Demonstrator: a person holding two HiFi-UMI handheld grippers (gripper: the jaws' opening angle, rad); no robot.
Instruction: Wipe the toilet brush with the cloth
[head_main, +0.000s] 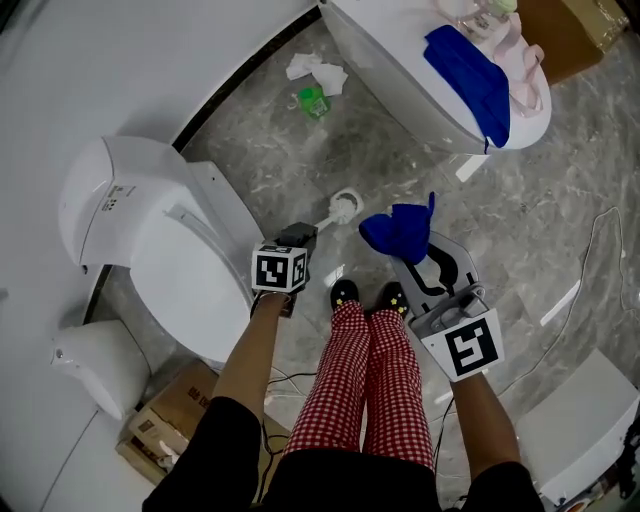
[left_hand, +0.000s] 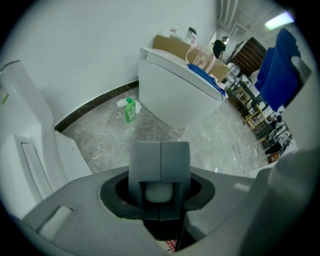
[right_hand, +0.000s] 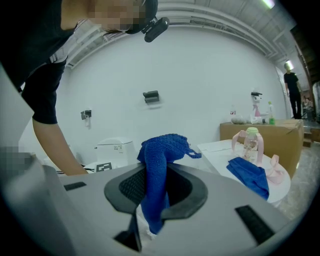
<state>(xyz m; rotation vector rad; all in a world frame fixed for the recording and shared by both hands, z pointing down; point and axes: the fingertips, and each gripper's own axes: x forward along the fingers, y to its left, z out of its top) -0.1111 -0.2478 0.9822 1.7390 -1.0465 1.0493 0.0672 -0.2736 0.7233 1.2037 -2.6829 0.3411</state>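
In the head view my left gripper (head_main: 303, 237) is shut on the handle of the toilet brush (head_main: 343, 207). The brush's white head sticks out above the grey marble floor, just left of the blue cloth (head_main: 400, 230). That cloth hangs bunched from my right gripper (head_main: 415, 250), which is shut on it. In the left gripper view the two grey fingers (left_hand: 160, 160) stand side by side, with the pale brush handle (left_hand: 159, 192) clamped behind them. In the right gripper view the cloth (right_hand: 157, 160) rises out of the jaws of the right gripper (right_hand: 152, 192) and flops over to the right.
A white toilet (head_main: 150, 230) stands at the left. A second white fixture (head_main: 400, 60) at the top carries another blue cloth (head_main: 470, 70) and a pink item. A green bottle (head_main: 312, 100) and crumpled tissue (head_main: 318, 72) lie by the wall. A cardboard box (head_main: 170, 420) sits lower left.
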